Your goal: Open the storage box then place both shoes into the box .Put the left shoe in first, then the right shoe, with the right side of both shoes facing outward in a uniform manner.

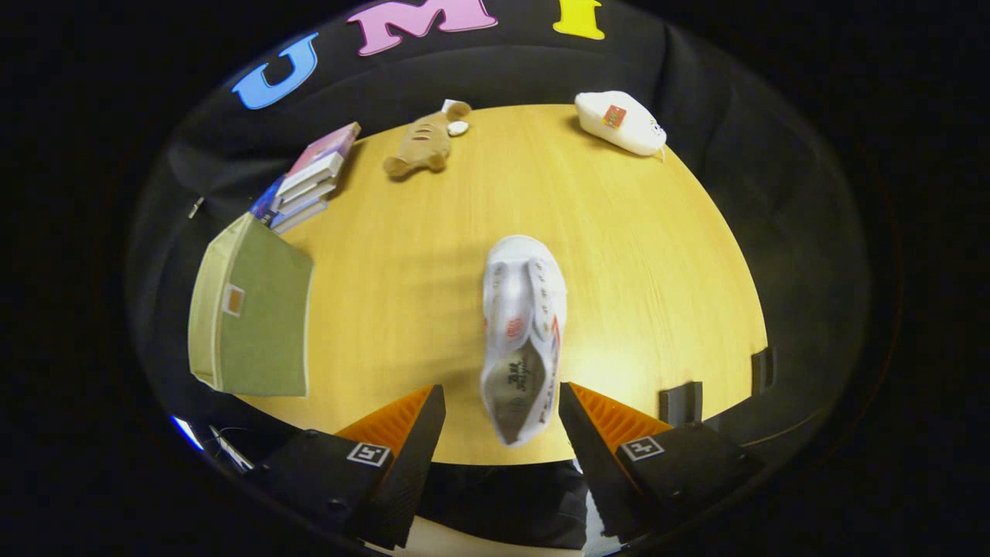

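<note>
Two shoes remain outside the storage box point(251, 317), which we judge unopened off to the fingers' left; gripper point(501, 414) fingers stand apart astride the near shoe point(522, 333), the other shoe point(621, 122) far beyond.

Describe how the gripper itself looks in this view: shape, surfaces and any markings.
The gripper has two wedge-shaped fingers tapering to points, their upper faces ribbed. Each sits on a boxy, matte mount, and each mount carries a small square tag with a black-and-white pattern. No cables show on it.
</note>
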`<control>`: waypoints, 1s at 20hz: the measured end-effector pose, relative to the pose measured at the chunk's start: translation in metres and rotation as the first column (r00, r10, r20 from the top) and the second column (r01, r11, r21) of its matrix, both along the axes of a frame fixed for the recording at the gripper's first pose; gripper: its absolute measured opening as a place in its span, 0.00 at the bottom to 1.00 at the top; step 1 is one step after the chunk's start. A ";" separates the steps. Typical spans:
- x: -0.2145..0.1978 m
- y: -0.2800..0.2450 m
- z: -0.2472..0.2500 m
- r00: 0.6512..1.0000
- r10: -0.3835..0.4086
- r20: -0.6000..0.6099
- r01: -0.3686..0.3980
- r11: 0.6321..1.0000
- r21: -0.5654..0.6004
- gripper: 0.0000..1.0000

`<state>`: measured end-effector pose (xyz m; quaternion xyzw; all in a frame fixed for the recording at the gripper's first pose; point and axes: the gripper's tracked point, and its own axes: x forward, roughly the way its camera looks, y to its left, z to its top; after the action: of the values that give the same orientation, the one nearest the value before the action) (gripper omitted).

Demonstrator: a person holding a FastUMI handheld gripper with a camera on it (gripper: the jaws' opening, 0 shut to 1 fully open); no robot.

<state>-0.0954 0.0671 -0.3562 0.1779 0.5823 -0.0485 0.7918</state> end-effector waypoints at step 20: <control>0.016 -0.030 -0.072 0.988 0.091 -0.124 -0.097 0.994 -0.046 0.45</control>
<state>-0.0798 0.0372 -0.4279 0.1263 0.6360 -0.0368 0.7604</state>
